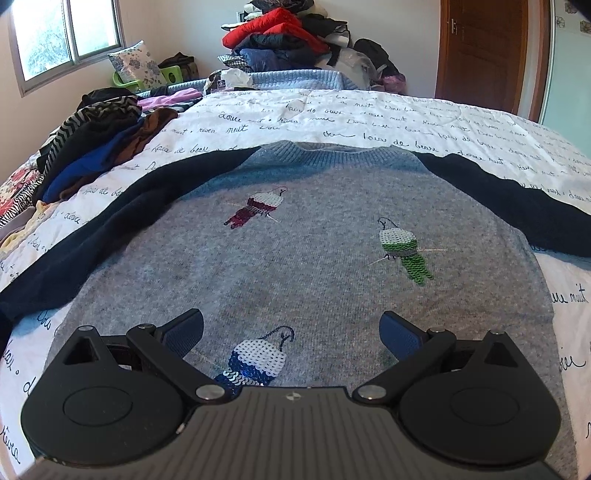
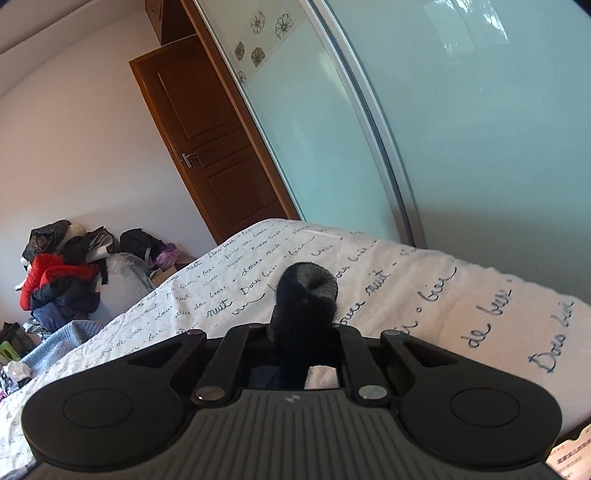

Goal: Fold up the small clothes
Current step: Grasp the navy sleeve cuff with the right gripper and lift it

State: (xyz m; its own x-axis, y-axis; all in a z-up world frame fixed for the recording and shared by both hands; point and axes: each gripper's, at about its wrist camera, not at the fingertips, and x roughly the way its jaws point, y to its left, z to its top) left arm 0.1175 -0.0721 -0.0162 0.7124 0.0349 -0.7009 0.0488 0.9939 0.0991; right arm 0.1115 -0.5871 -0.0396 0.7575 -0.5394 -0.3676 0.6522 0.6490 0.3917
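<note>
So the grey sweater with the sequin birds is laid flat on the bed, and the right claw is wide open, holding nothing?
Not quite. In the right wrist view, the right claw is shut on a dark sleeve. The grey sweater does lie flat on the bed.

Home bedroom: bed [image 1: 369, 110] w/ script-print cover, clothes pile [image 1: 288, 37] by the wall, wood door [image 1: 484, 48], window [image 1: 66, 33], sliding wardrobe [image 2: 461, 122].

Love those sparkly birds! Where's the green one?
In the left wrist view, the green bird sits on the grey sweater's right side, below the collar, near the dark sleeve.
</note>
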